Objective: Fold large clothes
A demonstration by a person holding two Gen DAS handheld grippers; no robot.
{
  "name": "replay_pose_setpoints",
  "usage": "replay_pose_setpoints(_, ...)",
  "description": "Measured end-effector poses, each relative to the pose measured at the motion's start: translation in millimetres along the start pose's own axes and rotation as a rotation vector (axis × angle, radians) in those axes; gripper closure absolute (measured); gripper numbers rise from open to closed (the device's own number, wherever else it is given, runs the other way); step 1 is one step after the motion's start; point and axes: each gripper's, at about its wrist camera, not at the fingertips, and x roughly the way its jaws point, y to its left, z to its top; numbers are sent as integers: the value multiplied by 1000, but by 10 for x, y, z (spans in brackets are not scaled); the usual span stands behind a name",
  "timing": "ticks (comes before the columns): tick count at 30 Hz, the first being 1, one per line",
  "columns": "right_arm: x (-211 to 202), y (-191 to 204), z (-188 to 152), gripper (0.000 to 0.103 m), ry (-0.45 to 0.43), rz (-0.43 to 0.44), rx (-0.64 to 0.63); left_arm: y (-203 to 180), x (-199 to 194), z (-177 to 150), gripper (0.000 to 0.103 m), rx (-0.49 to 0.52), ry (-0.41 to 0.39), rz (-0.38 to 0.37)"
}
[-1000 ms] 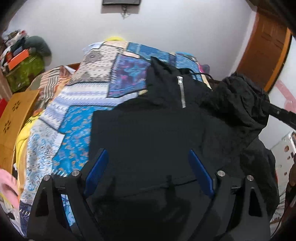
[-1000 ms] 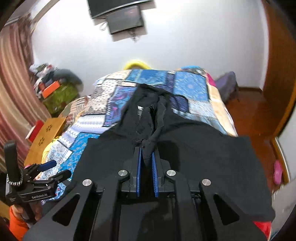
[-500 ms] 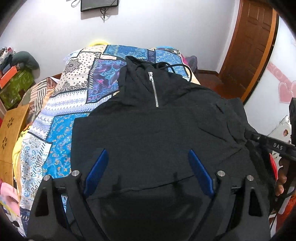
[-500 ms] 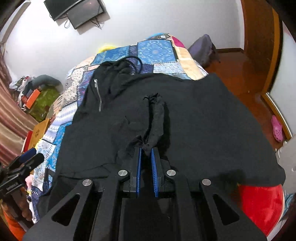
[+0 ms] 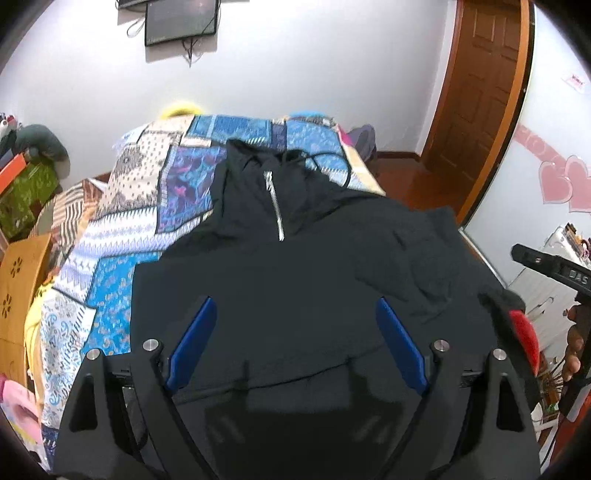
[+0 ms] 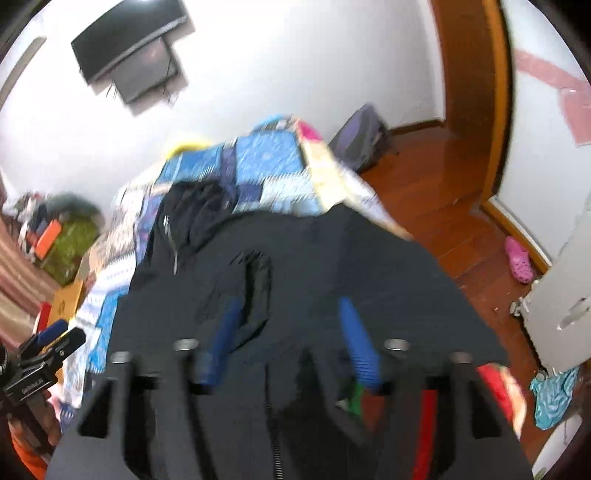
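While I had both cams up, the hoodie [image 5: 295, 280] was lying spread out face-up on the quilt [image 5: 147, 221], zipper [image 5: 274, 206] pointing toward the far wall and its right side hanging off the bed edge. My left gripper [image 5: 295, 343] was hovering over the lower front with its blue fingers [image 5: 192, 347] spread wide — nothing between them, just black fabric underneath. Right gripper [image 6: 291, 339] had its fingers apart too, not pinching anything, with a bunched-up fold [image 6: 255, 295] sitting just ahead of the left pad. That view was pretty blurry, so I couldn't tell if the tips were touching the cloth. A pink shoe [image 6: 519, 258] was on the wood floor [image 6: 424, 192] by the door, and a TV [image 5: 180, 18] hung on the wall.
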Motion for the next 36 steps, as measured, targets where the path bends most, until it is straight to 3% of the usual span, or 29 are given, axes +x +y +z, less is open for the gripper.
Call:
replay_pose_setpoints(1, -44, -18, 7, 29, -19, -15, 10, -9, -18, 22, 15, -1, -9, -4)
replay_pose_setpoints(4, -200, -199, 1, 23, -62, -69, 53, -61, -56, 83, 14, -11, -34, -20)
replay_pose_setpoints(8, -239, -530, -28, 21, -32, -88, 158, -149, -19, 119, 13, -13, -43, -35)
replay_pose_setpoints(16, 67, -1144, -232, 21, 125, -61, 383, -326, 227, 67, 13, 10, -5, -47)
replay_pose_setpoints(22, 546, -1516, -443, 20, 284, 45, 627, -332, 388, 24, 13, 9, 32, -49)
replay_pose_setpoints(28, 742, -1630, -380, 18, 267, 44, 693, -196, 533, 15, 13, -42, 67, -45)
replay_pose_setpoints(32, 843, -1709, -302, 19, 247, -6, 703, -114, 608, 6, 13, -71, 84, -35)
replay_pose_setpoints(33, 854, -1729, -282, 22, 242, -22, 704, -103, 615, 0, 13, -73, 86, -31)
replay_pose_setpoints(35, 878, -1740, -239, 40, 235, -77, 703, -91, 611, -7, 13, -68, 86, -22)
replay_pose_setpoints(36, 877, -1724, -200, 56, 233, -110, 693, -85, 599, -9, 13, -63, 84, -15)
